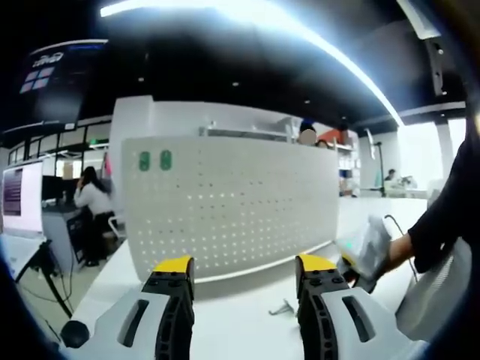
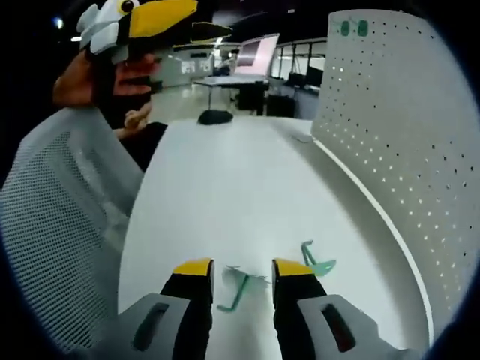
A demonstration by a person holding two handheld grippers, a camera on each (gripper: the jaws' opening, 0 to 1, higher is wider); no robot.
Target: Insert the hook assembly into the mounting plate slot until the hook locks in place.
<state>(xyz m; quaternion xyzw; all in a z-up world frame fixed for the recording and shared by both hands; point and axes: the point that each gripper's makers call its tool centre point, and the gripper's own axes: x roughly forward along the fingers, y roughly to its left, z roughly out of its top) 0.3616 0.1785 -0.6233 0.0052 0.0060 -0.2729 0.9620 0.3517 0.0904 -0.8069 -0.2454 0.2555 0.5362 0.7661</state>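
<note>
A long white tabletop runs away from the right gripper view, bare along its middle, with its left edge bordered by a grey mesh chair back and its right side closed off by a tall white perforated pegboard panel standing upright on the table. In the left gripper view the same pegboard faces the camera, its base resting on the table, with open table surface in front of it and office floor dropping off to the left. Two small green pieces sit near the pegboard's upper left corner; they also show at its top in the right gripper view. A dark screen high at the left carries pale writing too blurred to read. The right gripper, yellow-tipped with black jaws, stands open and empty just above the table; a thin pale green wire hook lies flat on the table between its jaws, and a second green hook lies just to the right of the right jaw, nearer the pegboard. The left gripper is also open and holds nothing; a small hook lies on the table between its jaws, apart from both, short of the pegboard's base.
</note>
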